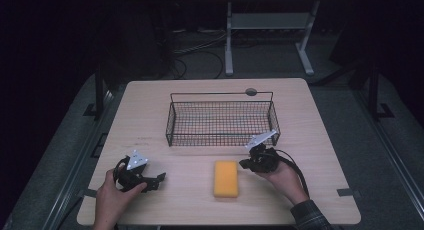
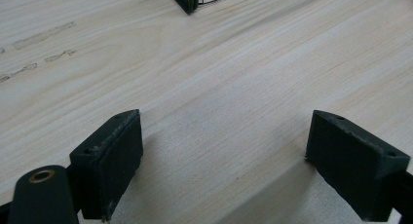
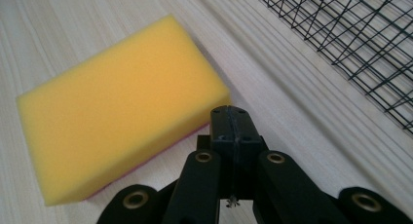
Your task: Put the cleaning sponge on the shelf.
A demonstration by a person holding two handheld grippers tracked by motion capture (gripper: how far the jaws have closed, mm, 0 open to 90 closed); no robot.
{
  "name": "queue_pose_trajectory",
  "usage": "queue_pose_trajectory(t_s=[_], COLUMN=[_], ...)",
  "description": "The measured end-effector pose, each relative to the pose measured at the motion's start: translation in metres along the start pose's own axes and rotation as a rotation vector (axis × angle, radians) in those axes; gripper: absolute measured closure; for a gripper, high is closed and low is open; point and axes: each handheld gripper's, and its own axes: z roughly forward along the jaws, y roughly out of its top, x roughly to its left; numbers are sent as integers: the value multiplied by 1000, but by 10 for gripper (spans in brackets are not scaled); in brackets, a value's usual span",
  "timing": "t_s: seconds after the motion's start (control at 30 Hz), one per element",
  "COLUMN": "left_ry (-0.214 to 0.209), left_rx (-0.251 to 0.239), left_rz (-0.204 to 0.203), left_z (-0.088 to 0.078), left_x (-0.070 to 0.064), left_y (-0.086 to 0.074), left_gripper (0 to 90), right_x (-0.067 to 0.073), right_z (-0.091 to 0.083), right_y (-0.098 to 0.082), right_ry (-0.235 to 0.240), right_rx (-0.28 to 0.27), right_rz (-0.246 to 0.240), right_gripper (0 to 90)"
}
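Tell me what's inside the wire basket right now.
The wire basket holds nothing; bare table shows through its mesh. The yellow sponge lies outside it, by the right gripper.

The high view is dim overall: the table is evenly lit from above, while the surrounding floor and background fall into near-black with a bluish cast. Detail there is soft and slightly grainy. The left gripper view is brighter, with a broad soft shadow on the wood between the jaws and mild softness toward the edges. In the right gripper view the sponge appears slightly blurred, the wire basket sharper; no glare appears.
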Motion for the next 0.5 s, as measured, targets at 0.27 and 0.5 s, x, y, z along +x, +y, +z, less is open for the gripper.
queue_pose_trajectory(t_s=[0.27, 0.5], left_ry=[-1, 0], left_rx=[-1, 0], left_rz=[0, 0], left_z=[0, 0], left_x=[0, 0], left_y=[0, 0], left_gripper=[126, 126], right_x=[1, 1], right_z=[8, 11], right_y=[4, 8], right_ry=[7, 9], right_rx=[19, 25], right_rz=[1, -8], right_gripper=[896, 896])
